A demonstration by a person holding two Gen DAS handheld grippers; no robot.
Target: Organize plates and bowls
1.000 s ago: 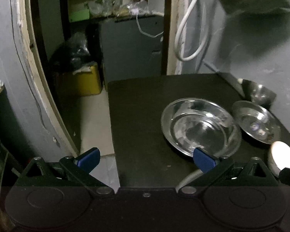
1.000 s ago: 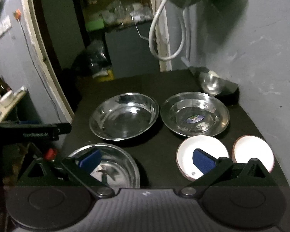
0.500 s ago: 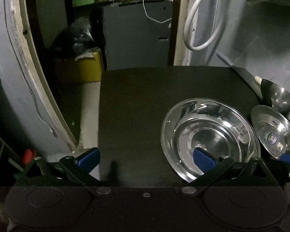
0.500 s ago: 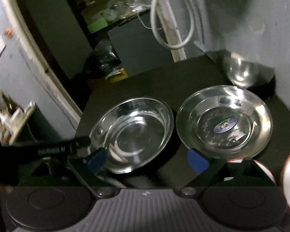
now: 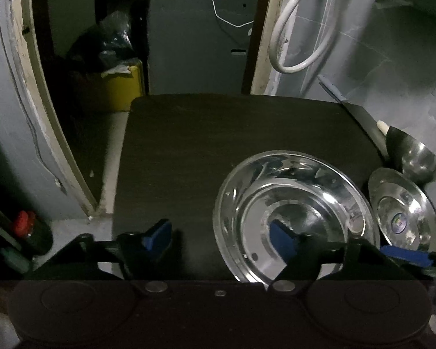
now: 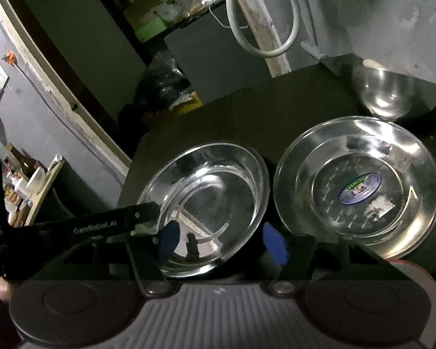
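A wide steel bowl [image 5: 296, 203] [image 6: 209, 200] sits on the black table [image 5: 189, 145]. My left gripper [image 5: 221, 237] is open; its right finger hangs over the bowl's inside, its left finger over the bare table. My right gripper [image 6: 222, 240] is open, its jaws either side of the bowl's near right rim. A steel plate with a sticker [image 6: 360, 186] [image 5: 401, 209] lies right of the bowl. A small steel bowl [image 6: 392, 93] [image 5: 415, 157] sits at the back right by the wall.
A red-rimmed white plate [image 6: 407, 264] peeks out at the near right. A grey wall [image 6: 392, 14] bounds the table on the right, with a white hose [image 5: 293, 37] hanging. The table's left edge drops to the floor; a yellow bin [image 5: 116, 87] stands beyond.
Both grippers have moved forward and down toward the wide steel bowl. The right gripper's jaws now stand either side of its rim. The white plates have slid out of the right wrist view.
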